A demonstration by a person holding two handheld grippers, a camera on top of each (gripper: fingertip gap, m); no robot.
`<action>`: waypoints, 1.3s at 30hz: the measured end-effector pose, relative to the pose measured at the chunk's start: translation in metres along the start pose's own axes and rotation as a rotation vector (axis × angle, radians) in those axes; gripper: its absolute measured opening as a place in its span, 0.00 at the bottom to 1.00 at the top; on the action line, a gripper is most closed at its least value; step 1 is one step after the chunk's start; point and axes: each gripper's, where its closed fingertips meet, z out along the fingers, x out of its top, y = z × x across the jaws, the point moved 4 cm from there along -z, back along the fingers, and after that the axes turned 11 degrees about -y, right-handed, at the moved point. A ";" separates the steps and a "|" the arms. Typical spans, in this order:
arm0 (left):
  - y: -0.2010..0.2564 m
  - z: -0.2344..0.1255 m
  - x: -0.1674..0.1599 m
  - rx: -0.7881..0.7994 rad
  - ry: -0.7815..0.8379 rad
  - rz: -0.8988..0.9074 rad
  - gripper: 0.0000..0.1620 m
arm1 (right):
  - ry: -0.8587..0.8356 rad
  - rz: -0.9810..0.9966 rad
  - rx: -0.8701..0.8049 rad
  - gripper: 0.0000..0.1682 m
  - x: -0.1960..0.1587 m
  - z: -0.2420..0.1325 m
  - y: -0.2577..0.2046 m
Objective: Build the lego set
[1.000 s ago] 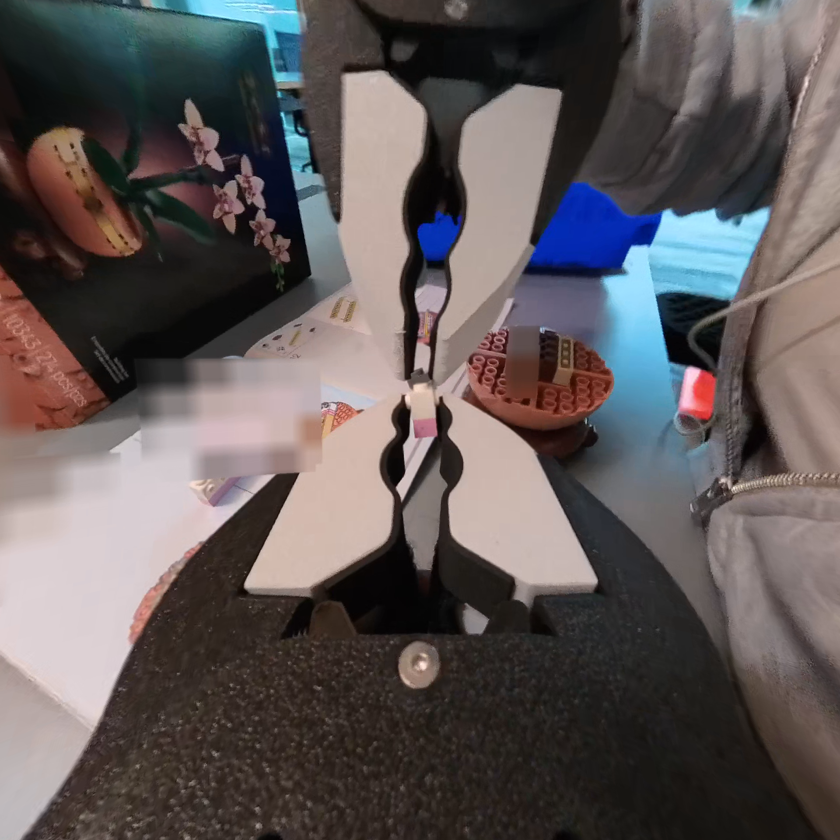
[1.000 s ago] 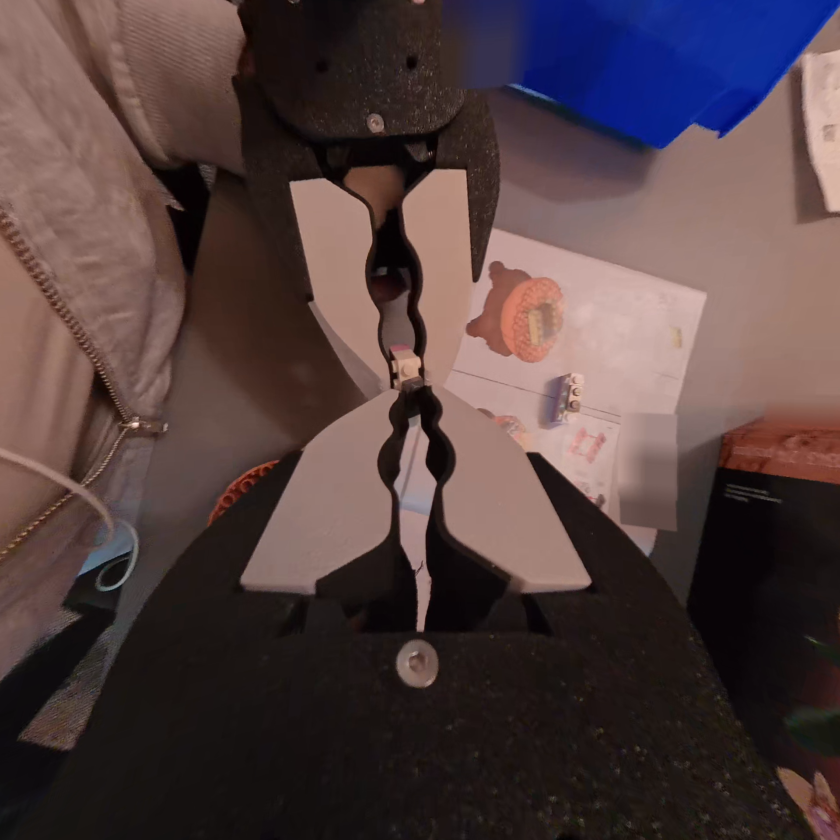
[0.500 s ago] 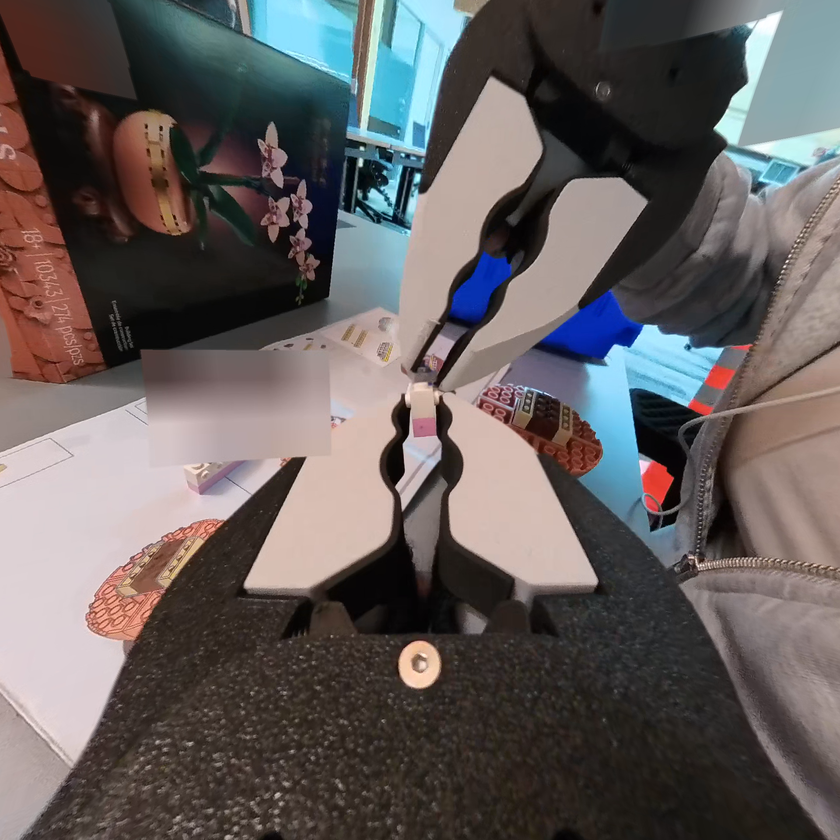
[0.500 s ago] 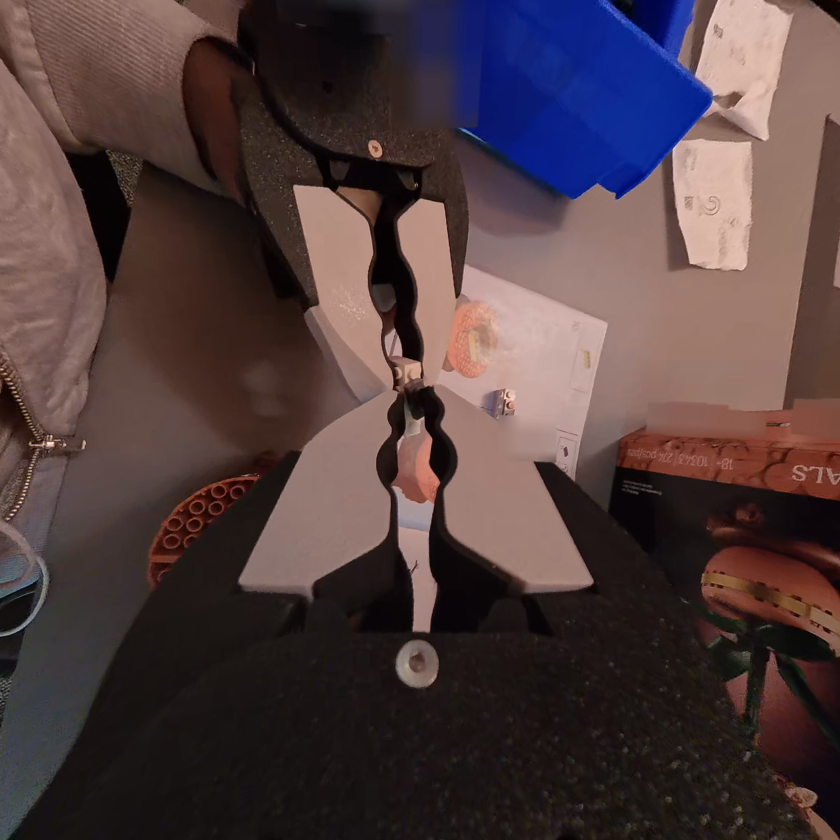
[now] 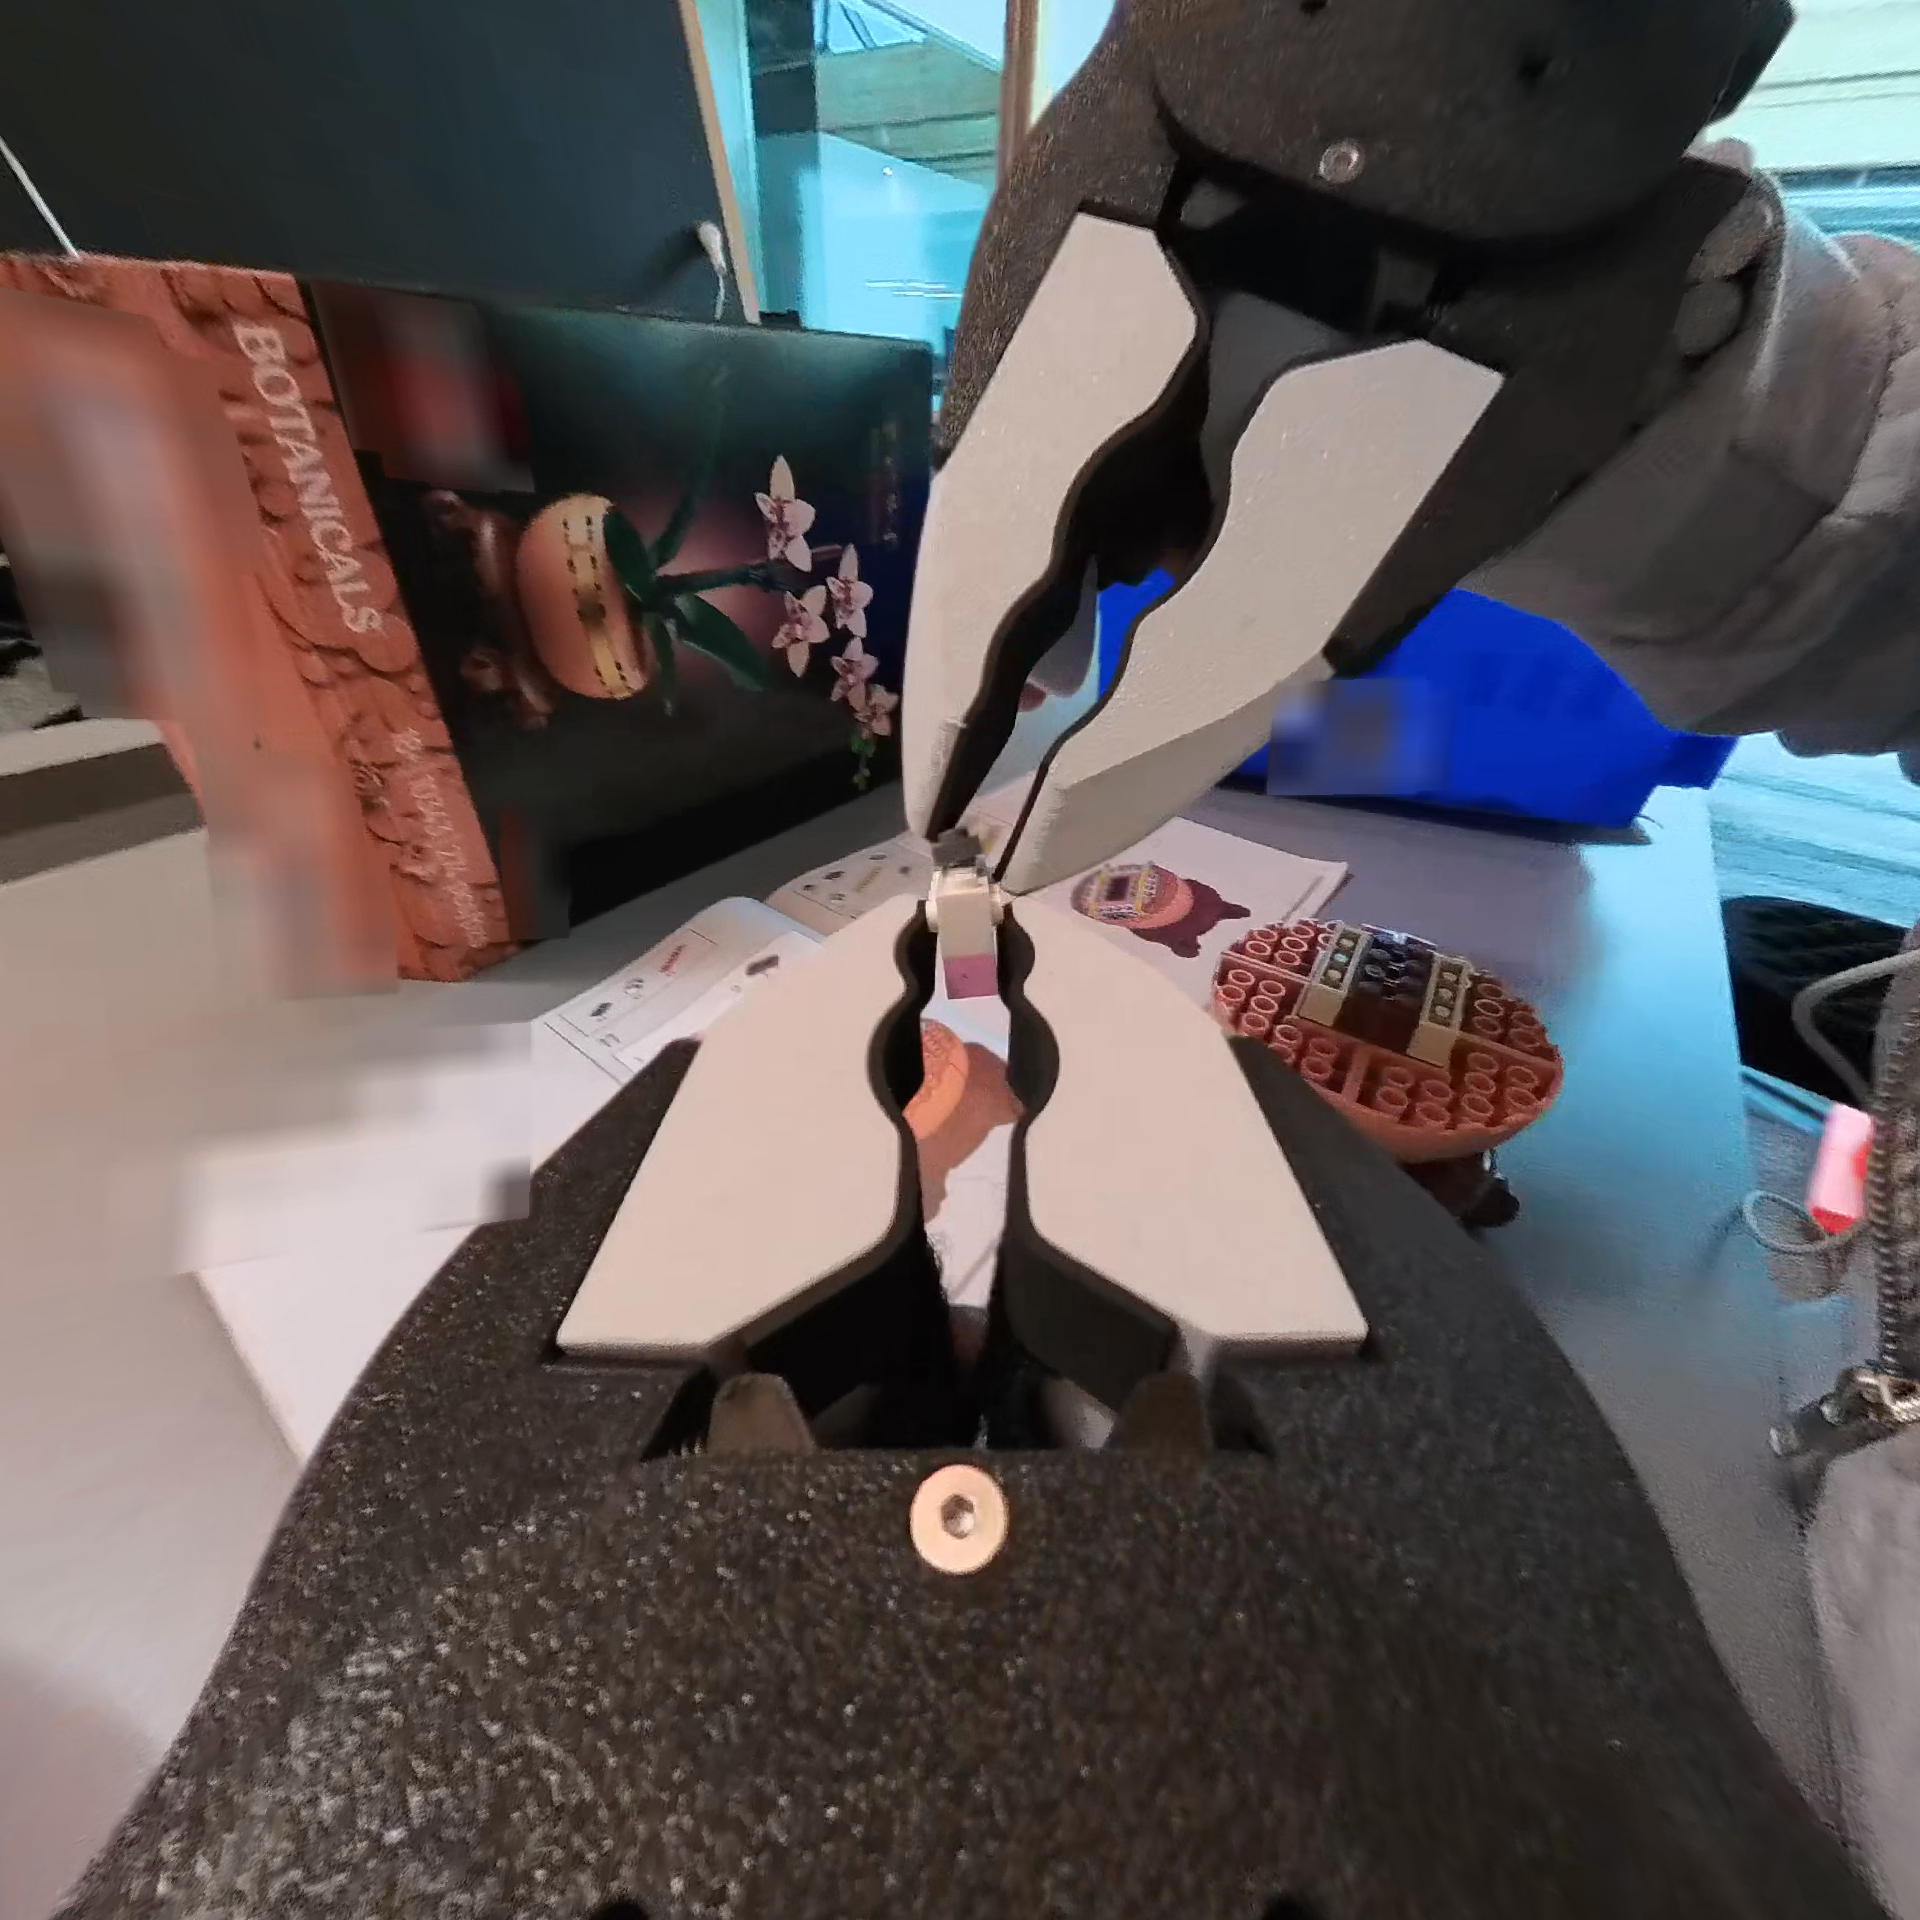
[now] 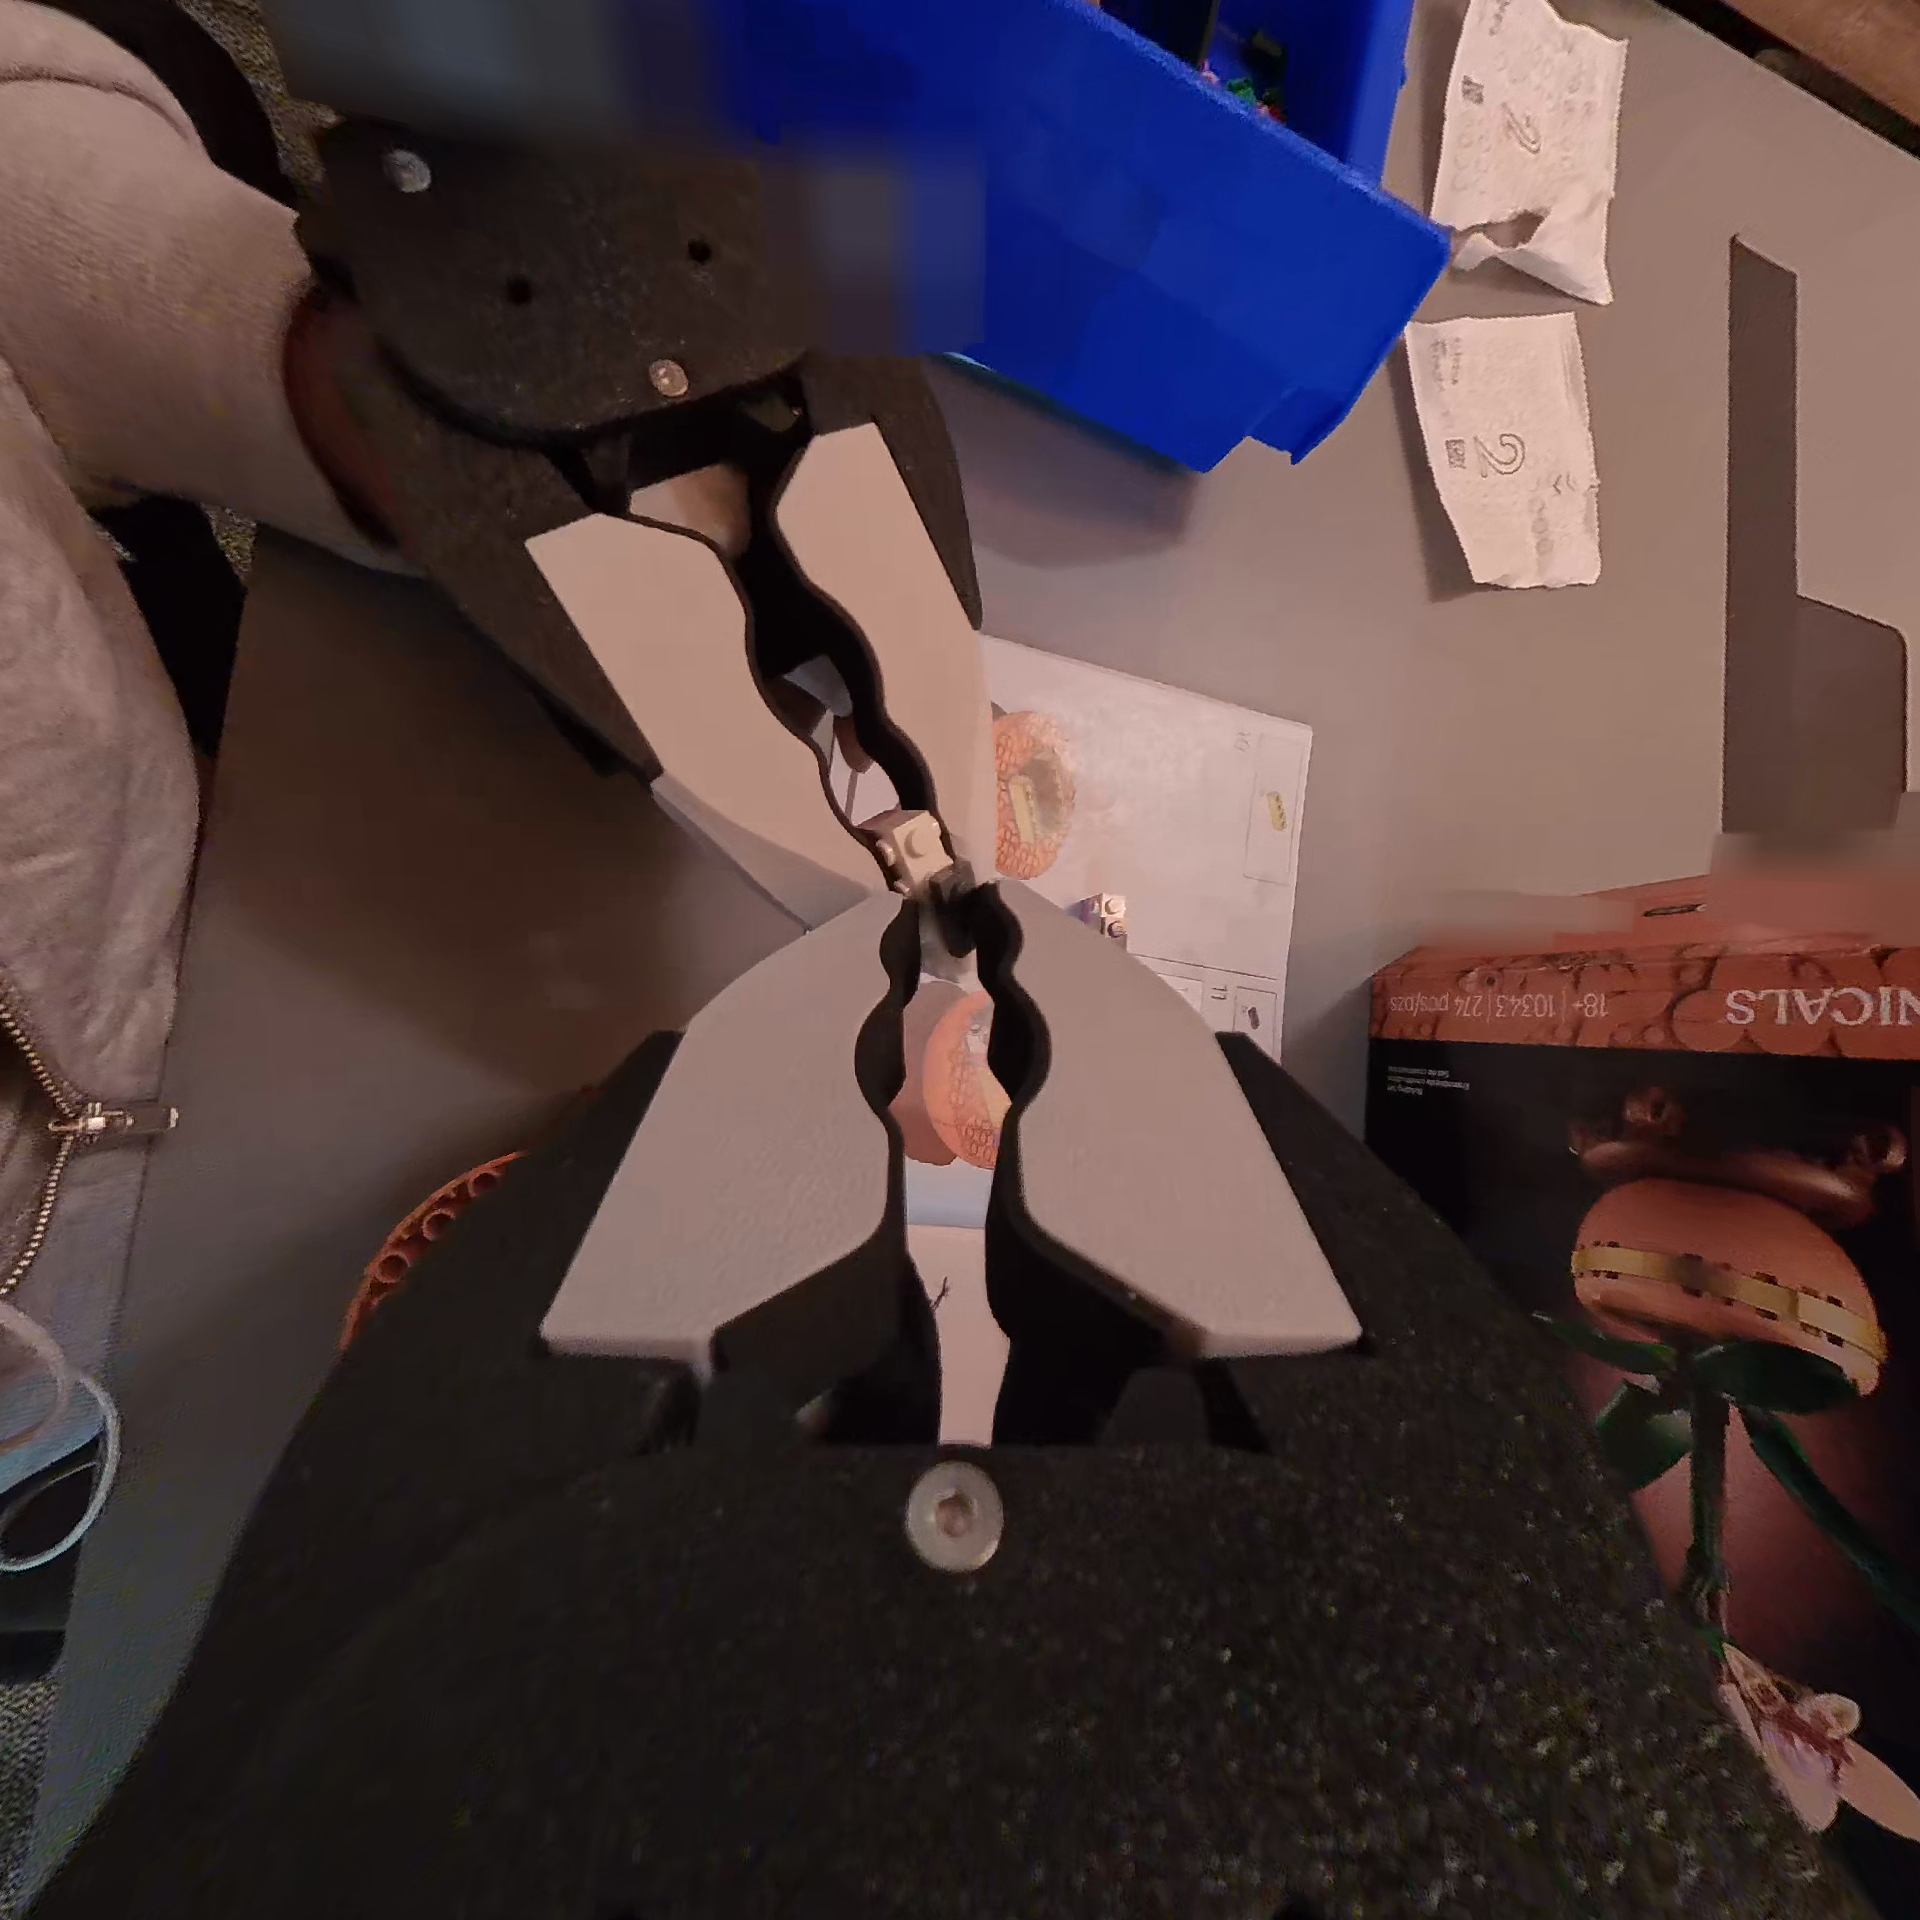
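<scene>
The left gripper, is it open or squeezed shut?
Shut. The left gripper pinches a small white-and-pink piece between its tips.

A smooth grey tabletop (image 5: pixel 1621 914) fills the lower scene, matte and evenly lit. Behind it stands a dark, nearly black wall panel (image 5: pixel 364 125) with a pale wooden edge strip (image 5: pixel 717 156) running down its right side. Beyond that, large glass windows (image 5: pixel 873 187) let in cool, bluish-green daylight. In the right wrist view the same grey surface (image 6: pixel 1299 582) looks dimmer and warmer in tone
</scene>
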 end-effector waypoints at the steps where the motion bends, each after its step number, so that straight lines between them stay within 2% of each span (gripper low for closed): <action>1: -0.001 0.000 0.001 0.015 0.004 0.007 0.07 | -0.001 0.001 -0.009 0.07 0.001 -0.001 0.001; 7: -0.002 -0.001 0.002 0.041 0.018 0.027 0.07 | 0.005 -0.018 -0.024 0.07 0.005 -0.002 0.001; 13: -0.002 -0.004 0.004 0.003 0.054 -0.011 0.07 | 0.036 -0.075 -0.051 0.12 0.007 -0.012 0.002; 17: -0.004 -0.012 0.012 -0.082 0.129 -0.112 0.07 | 0.253 -0.272 -0.109 0.25 0.008 -0.031 -0.003; 21: -0.001 -0.018 0.028 -0.203 0.177 -0.177 0.06 | 0.515 -0.373 -0.227 0.22 0.006 -0.044 -0.004; 24: 0.001 -0.019 0.042 -0.232 0.172 -0.129 0.06 | 0.588 -0.352 -0.193 0.25 0.007 -0.047 0.002; 26: -0.003 -0.018 0.042 -0.201 0.122 -0.081 0.07 | 0.649 -0.314 -0.160 0.20 0.004 -0.053 0.008; 30: -0.017 -0.027 0.022 -0.110 0.028 -0.071 0.07 | 0.523 -0.148 0.021 0.08 -0.028 -0.026 0.021; 32: -0.017 -0.040 0.014 -0.057 -0.012 -0.062 0.07 | 0.444 -0.122 0.080 0.08 -0.044 -0.007 0.017; 35: -0.010 -0.053 0.000 -0.006 -0.080 -0.064 0.07 | 0.313 -0.099 0.067 0.08 -0.056 0.024 0.019; 39: -0.002 -0.052 -0.012 -0.005 -0.098 -0.105 0.07 | 0.116 0.051 0.148 0.09 -0.056 0.067 0.019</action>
